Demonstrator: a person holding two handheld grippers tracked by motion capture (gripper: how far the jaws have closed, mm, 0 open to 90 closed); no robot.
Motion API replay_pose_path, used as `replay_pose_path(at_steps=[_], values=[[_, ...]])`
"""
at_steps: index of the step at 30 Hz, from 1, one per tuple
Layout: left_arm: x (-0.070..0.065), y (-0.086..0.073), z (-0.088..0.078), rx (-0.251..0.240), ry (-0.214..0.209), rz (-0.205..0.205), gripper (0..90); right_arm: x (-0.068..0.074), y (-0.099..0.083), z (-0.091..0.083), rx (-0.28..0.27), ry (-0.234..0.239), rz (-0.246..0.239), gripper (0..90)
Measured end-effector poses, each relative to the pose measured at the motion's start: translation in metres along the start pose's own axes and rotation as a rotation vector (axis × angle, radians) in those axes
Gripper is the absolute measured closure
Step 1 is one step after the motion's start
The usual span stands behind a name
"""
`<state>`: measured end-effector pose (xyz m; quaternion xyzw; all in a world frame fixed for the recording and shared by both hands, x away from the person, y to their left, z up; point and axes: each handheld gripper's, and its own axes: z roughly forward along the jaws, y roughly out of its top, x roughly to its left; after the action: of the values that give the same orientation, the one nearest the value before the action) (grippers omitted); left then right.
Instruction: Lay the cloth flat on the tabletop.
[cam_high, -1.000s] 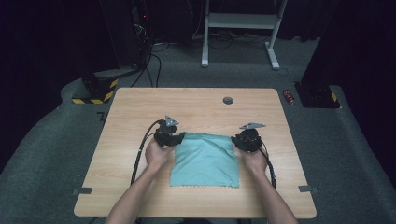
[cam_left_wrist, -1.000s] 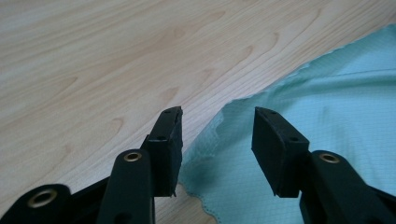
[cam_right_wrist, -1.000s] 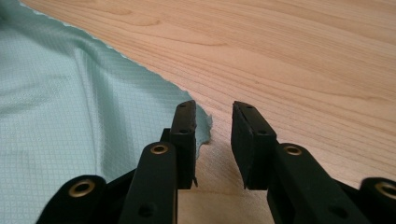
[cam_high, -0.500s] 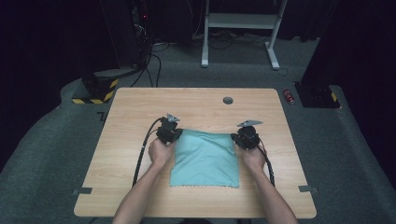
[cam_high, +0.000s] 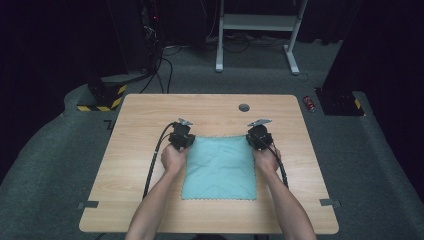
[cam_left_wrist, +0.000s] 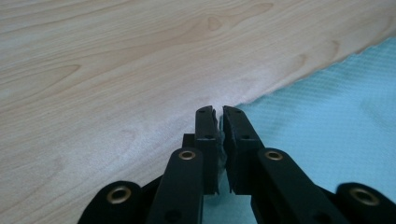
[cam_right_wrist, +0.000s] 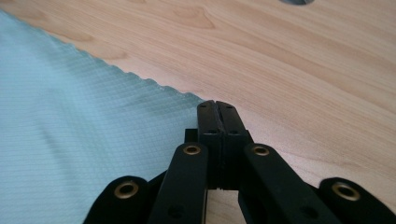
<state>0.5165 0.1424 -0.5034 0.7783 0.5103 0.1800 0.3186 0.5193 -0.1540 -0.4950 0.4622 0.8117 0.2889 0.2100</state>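
A teal cloth (cam_high: 220, 167) lies flat on the wooden table (cam_high: 145, 115). My left gripper (cam_high: 184, 141) sits at the cloth's far left corner. In the left gripper view the left gripper (cam_left_wrist: 218, 111) has a narrow gap between its jaws with a sliver of cloth (cam_left_wrist: 327, 93) caught in it. Those jaws have just been opening a little. My right gripper (cam_high: 256, 141) is at the far right corner. In the right gripper view the right gripper (cam_right_wrist: 216, 103) has its jaws pressed together where the corner of the cloth (cam_right_wrist: 70, 116) runs under them.
A round cable hole (cam_high: 244, 107) sits in the table beyond the cloth. Black cables (cam_high: 152, 165) trail from the grippers along the forearms. Tape marks (cam_high: 87, 205) lie near the front corners. A metal frame (cam_high: 255, 22) stands on the floor behind.
Both grippers have shifted slightly toward the far side of the table, the right one a little inward, and the cloth's far edge has gone with them.
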Motion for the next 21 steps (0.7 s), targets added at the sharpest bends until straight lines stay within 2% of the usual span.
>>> replay_pose_path(at_steps=[3, 5, 7, 11, 13, 16, 18, 20, 21], values=[[0.0, 0.002, 0.001, 0.005, 0.036, 0.014, 75.4, 0.0, 0.001, 0.008, 0.027, -0.023, -0.003, 88.4], [0.002, 0.001, -0.002, 0.011, 0.045, 0.021, 70.9, 0.0, 0.001, 0.008, 0.017, -0.036, 0.007, 85.4], [0.004, -0.002, -0.007, -0.005, 0.047, 0.016, 66.0, -0.001, 0.001, 0.004, 0.0, -0.036, 0.028, 82.4], [0.009, -0.007, -0.019, -0.061, 0.012, -0.009, 58.6, 0.0, -0.002, -0.007, -0.05, -0.004, 0.032, 79.7], [0.008, -0.009, -0.02, -0.053, 0.011, 0.009, 56.3, 0.004, -0.004, -0.011, -0.061, 0.028, 0.024, 79.7], [0.004, -0.01, -0.014, -0.036, 0.019, 0.033, 55.0, 0.014, -0.008, -0.013, -0.05, 0.073, -0.017, 79.8], [0.003, -0.011, -0.007, -0.017, 0.038, 0.034, 55.3, 0.018, -0.012, -0.012, -0.036, 0.095, -0.02, 79.8], [0.005, -0.012, 0.0, 0.005, 0.096, 0.045, 56.2, 0.018, -0.016, -0.01, -0.024, 0.103, -0.019, 79.6], [0.008, -0.013, 0.001, -0.001, 0.112, 0.035, 55.7, 0.017, -0.018, -0.01, -0.011, 0.108, -0.012, 79.2]])
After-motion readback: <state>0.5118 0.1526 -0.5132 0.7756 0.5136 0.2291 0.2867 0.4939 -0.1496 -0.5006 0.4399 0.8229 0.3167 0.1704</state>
